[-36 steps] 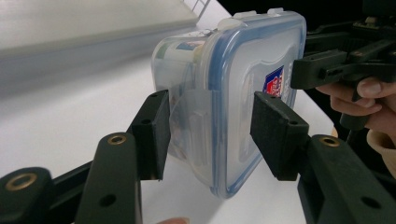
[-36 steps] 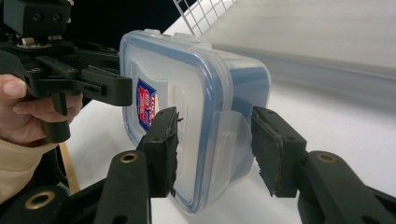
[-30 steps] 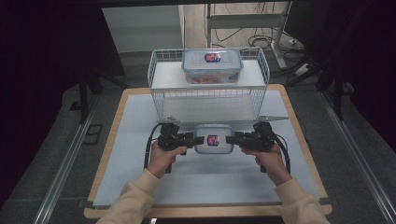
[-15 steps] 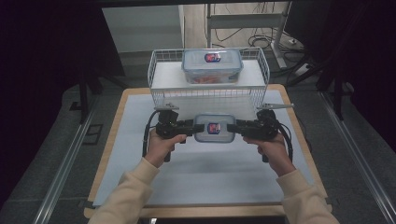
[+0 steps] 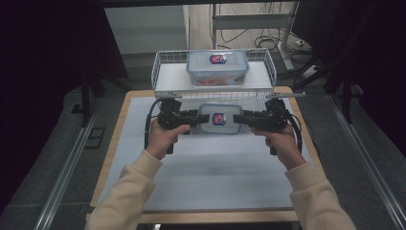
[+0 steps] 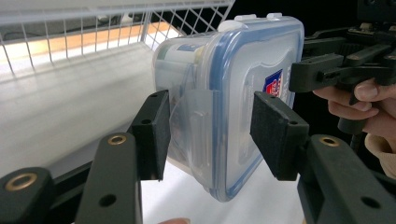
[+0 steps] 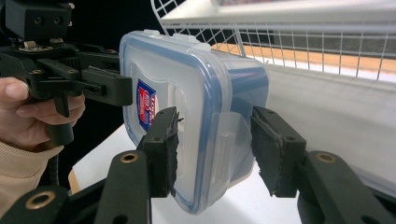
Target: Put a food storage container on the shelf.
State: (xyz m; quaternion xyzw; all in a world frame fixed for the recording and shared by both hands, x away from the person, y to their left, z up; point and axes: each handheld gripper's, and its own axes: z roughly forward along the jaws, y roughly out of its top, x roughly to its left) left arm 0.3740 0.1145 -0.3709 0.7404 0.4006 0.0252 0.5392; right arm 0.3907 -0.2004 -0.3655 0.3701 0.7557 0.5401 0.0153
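Seen from above, two forearms in cream sleeves reach forward over the table (image 5: 143,191). Each hand grips tongs pointing inward toward the other. The left tongs (image 5: 203,118) clamp the left end of a clear box (image 5: 219,118) with a blue-rimmed lid; the right tongs (image 5: 238,119) clamp its right end. The box hangs level between them, above the table, just in front of a white wire basket (image 5: 163,76) holding a second box (image 5: 218,67).
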